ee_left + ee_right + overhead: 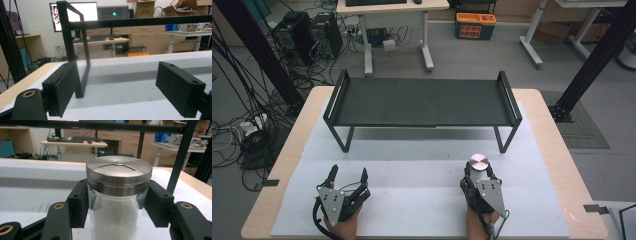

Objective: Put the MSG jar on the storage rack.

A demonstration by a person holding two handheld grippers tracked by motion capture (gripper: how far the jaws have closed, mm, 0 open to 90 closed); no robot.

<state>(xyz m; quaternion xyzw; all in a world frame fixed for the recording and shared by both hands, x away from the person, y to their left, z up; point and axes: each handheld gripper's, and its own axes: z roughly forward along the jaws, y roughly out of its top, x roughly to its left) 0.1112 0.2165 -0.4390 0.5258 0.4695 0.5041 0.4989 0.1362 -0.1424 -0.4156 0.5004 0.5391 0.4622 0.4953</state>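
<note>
A glass jar (117, 220) with white powder inside and a steel shaker lid (119, 176) stands upright between the jaws of my right gripper (117, 207), which is shut on it just below the lid. In the high view the jar (479, 164) and right gripper (479, 175) sit at the front right of the white mat (412, 200). My left gripper (348, 176) rests at the front left, open, nothing between its pads (66, 87). A black metal shelf (422, 102) stands across the back of the mat.
The shelf's front legs (505, 141) stand just beyond the jar, and its left leg (72, 52) rises close ahead of the left gripper. The wooden tabletop (557, 150) borders the mat. Desks, computers, cables and an orange toolbox (475, 25) lie beyond the table.
</note>
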